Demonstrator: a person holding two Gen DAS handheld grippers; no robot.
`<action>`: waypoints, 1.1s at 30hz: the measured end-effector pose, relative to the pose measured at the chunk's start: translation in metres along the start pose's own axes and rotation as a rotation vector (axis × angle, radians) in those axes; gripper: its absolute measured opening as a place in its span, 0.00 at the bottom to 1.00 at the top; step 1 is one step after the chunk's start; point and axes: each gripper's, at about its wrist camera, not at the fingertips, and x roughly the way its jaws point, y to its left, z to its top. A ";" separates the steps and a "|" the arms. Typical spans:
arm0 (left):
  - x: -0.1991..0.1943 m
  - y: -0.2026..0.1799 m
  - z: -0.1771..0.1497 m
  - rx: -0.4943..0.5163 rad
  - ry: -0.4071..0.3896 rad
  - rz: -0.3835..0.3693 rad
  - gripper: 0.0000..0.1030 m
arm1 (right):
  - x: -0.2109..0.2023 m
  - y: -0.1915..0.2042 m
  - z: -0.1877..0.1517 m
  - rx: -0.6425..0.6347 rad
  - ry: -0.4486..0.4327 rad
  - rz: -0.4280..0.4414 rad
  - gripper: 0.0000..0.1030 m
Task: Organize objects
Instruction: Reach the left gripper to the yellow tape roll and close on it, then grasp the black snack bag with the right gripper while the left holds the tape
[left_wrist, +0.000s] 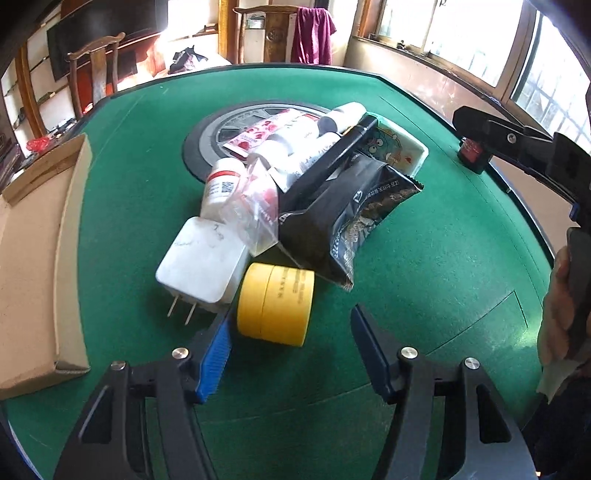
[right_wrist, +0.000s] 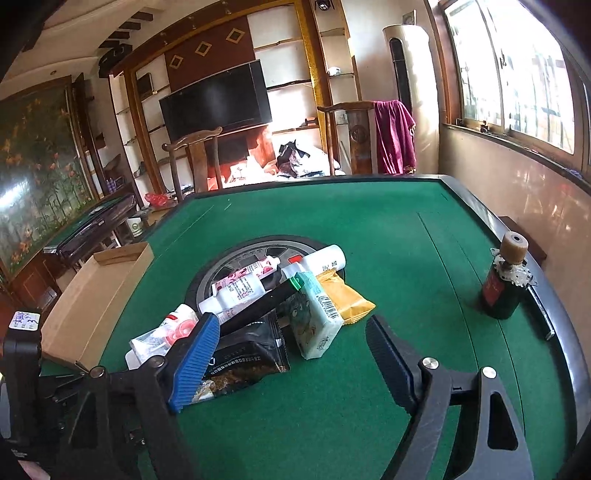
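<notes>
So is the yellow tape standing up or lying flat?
Lying on its side: the yellow tape rests on its curved edge, flat face toward the plug.

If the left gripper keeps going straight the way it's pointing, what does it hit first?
Most likely the yellow tape roll, which lies just ahead of the left gripper between its open fingers. Depth is hard to judge, but nothing sits nearer.

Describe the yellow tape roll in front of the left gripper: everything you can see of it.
The yellow tape roll looks like paper masking tape, with small dark print on its band and a seam running round the middle, so it may be two rolls side by side. It rests on its curved side on the green table, at the near edge of the pile. It sits against the white plug adapter, with the black bag just behind. The left gripper is open, one finger close beside the roll, not pressing it.
</notes>
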 end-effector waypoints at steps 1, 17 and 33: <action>0.003 -0.002 0.002 0.012 0.005 -0.002 0.50 | 0.001 0.000 0.000 0.002 0.007 0.005 0.83; -0.006 0.007 -0.011 -0.031 -0.046 -0.026 0.31 | 0.059 -0.021 -0.004 0.197 0.235 0.208 0.83; -0.005 0.017 -0.011 -0.060 -0.064 -0.073 0.31 | 0.050 0.023 -0.015 0.108 0.420 0.679 0.86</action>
